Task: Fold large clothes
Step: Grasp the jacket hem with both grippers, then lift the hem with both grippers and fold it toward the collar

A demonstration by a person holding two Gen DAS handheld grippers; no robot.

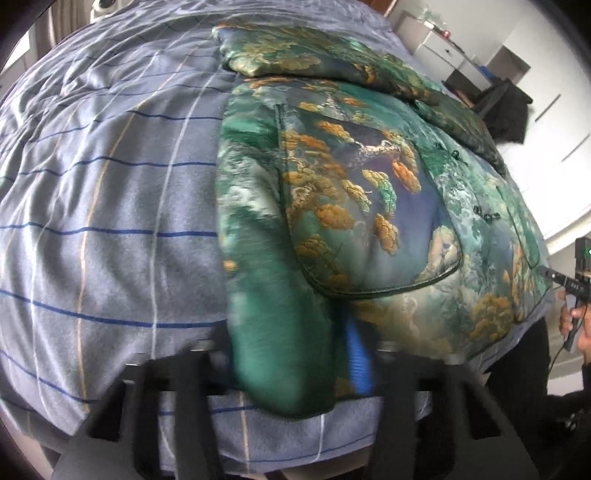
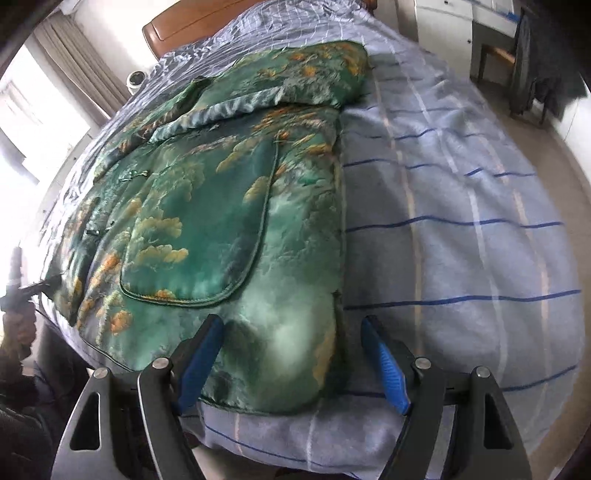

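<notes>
A large padded green jacket [image 1: 362,192] with orange and gold cloud patterns lies flat on the bed, its sleeve folded across the top. In the left wrist view its near hem corner is bunched up between the jaws of my left gripper [image 1: 291,350], and one blue pad [image 1: 358,362] presses against the cloth. In the right wrist view the jacket [image 2: 207,206] fills the left half, and my right gripper [image 2: 293,325] stands open, its blue pads [image 2: 201,365] straddling the other near hem corner without pinching it.
The bed's blue-grey checked cover [image 1: 110,221] spreads out beside the jacket. A wooden headboard [image 2: 192,26] stands at the far end. White drawers [image 1: 443,48] and a chair draped with dark clothes [image 1: 506,107] stand beside the bed. A hand [image 1: 569,317] holds the right gripper.
</notes>
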